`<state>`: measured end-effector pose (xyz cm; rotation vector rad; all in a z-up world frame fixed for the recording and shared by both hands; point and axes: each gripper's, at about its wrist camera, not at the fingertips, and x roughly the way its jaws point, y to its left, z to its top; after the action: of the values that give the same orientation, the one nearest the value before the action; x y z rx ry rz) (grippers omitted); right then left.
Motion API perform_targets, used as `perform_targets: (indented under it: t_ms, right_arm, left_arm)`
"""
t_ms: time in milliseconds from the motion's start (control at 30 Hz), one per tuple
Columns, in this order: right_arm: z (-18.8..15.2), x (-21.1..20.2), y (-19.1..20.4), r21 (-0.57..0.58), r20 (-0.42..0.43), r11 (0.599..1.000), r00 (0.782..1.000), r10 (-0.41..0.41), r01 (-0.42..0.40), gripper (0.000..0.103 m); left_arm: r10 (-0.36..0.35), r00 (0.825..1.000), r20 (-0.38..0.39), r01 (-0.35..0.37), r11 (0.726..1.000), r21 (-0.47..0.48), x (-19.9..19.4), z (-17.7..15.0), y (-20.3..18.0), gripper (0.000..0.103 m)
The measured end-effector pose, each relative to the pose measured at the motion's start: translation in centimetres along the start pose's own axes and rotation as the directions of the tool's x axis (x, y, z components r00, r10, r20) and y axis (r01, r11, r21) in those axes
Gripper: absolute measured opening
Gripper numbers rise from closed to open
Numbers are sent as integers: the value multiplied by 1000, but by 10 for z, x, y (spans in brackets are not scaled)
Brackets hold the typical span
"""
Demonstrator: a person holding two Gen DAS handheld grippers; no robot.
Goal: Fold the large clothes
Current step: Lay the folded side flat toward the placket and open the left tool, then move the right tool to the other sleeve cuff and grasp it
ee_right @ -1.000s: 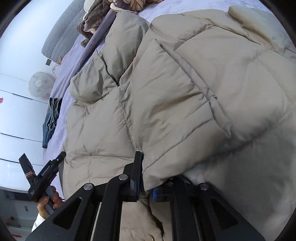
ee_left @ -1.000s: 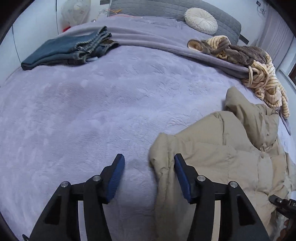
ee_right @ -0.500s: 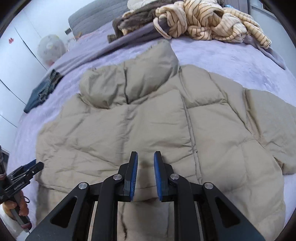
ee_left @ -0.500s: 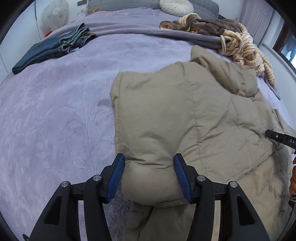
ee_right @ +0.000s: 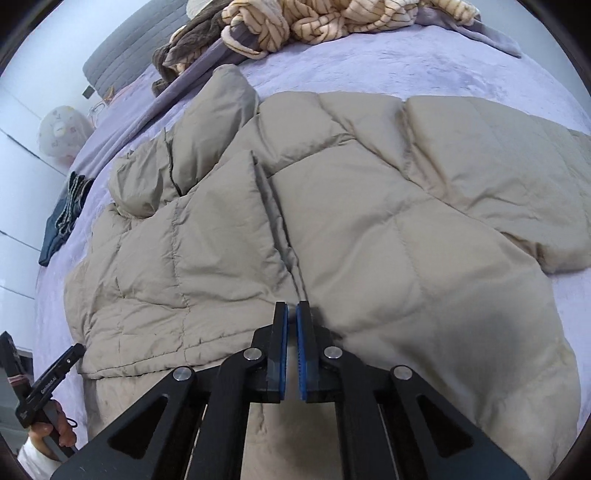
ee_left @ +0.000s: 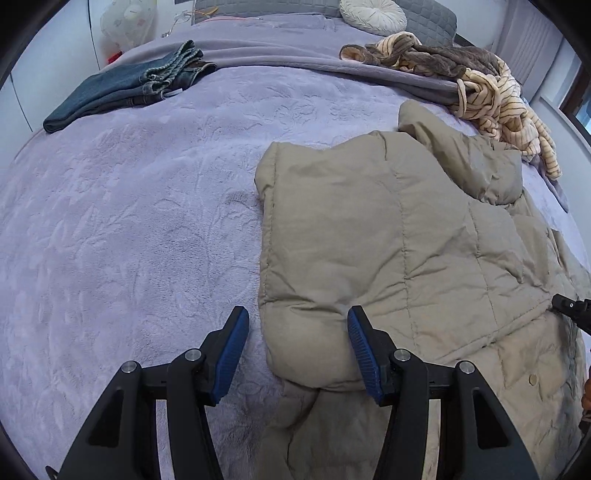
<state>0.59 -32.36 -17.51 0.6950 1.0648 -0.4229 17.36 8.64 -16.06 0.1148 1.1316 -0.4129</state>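
A beige quilted puffer jacket [ee_left: 388, 236] lies spread on the purple bed, one sleeve folded over its body; it fills the right wrist view [ee_right: 369, 221]. My left gripper [ee_left: 295, 343] is open and empty, its blue pads either side of the folded sleeve's lower end, just above it. My right gripper [ee_right: 292, 332] is shut with nothing between the pads, hovering over the jacket's front opening near the hem. The left gripper's handle and the hand holding it [ee_right: 44, 391] show at lower left in the right wrist view.
Folded blue jeans [ee_left: 125, 88] lie at the far left of the bed. A striped and brown pile of clothes [ee_left: 461, 77] sits at the far right. A round white cushion [ee_left: 373, 14] rests by the grey headboard. Purple bedspread [ee_left: 129, 221] stretches left of the jacket.
The right gripper let go of the jacket edge, and the jacket now lies flat. The left gripper swung over the folded sleeve, then shifted slightly left, staying open.
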Motion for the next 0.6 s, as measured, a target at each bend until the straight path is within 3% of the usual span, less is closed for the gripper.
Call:
perform_targets:
  t_ms: [133,167,200,233,367,600]
  right_arm:
    - [-21,-20,-7,68,-25,997,998,49,-48,18]
    - [-29,-26,-8,82,-30,995,998,58,-55,27]
    - [-34,-29,-6,92,-32,994,998,63,-59,37]
    - [-42,-34,-6,105,-31,993,997,66,-62,40]
    - [-63,-47,-14,145,-32,987,996,79,-74,42]
    - [-66,-60,-55,211,-10,972,994,105,-100,59]
  left_arm:
    - [-21,1000,-4,21,1000,9,-23,-7,-9,57]
    - [-24,1000,-9,24,1000,15,-27,-9,-13,60]
    - [-26,1000,-13,26,999,21,-30,-12,-18,82]
    - [-29,1000,-6,29,999,26,-35,-15,-23,97]
    - [-49,999,16,48,997,62,-48,-23,-48,97]
    - [-88,993,-73,93,994,59,-39,-41,-101,103]
